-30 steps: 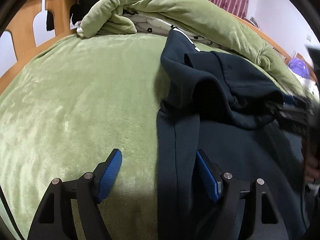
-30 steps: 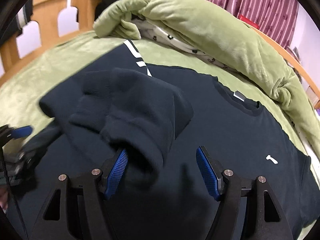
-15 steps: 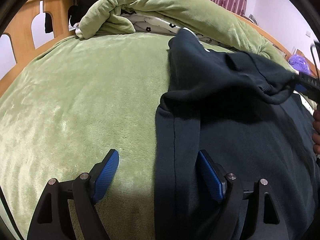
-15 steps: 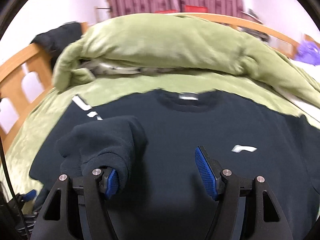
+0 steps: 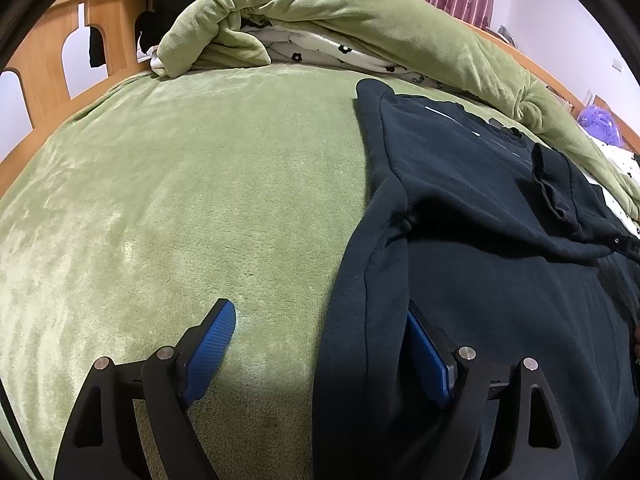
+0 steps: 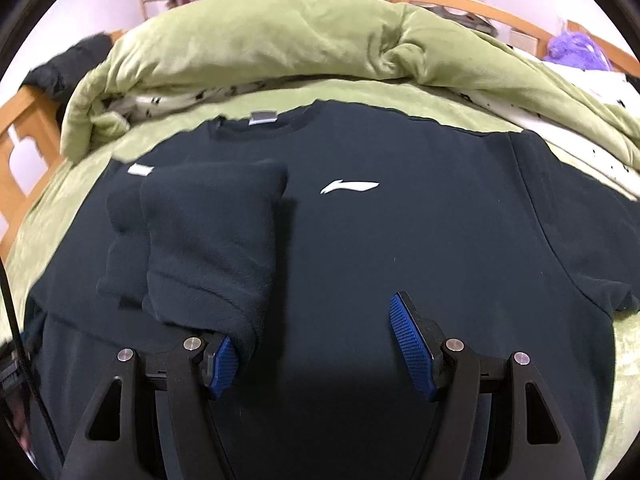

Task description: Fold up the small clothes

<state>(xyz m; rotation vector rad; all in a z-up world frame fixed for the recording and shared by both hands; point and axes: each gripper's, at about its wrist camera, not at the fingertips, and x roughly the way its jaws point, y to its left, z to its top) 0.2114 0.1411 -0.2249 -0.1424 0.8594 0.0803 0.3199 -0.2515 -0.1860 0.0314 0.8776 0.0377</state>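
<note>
Two tongs hang over the dark sweatshirt [image 6: 400, 240], which lies flat, chest up, on my green blanket [image 5: 180, 200]. My left tongs [image 5: 320, 344] are spreading wider, pads straddling the sweatshirt's side edge without pressing it. My right tongs [image 6: 312, 336] gape too, and the folded sleeve [image 6: 208, 240] drapes over the left pad, unpinched, across the chest.

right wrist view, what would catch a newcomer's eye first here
The dark sweatshirt spread flat across the green blanket dominates, with its white chest logo near the middle. One sleeve is folded over the chest and drapes onto the left finger of the right gripper, whose fingers stand apart. Behind lies a rolled green quilt.
</note>
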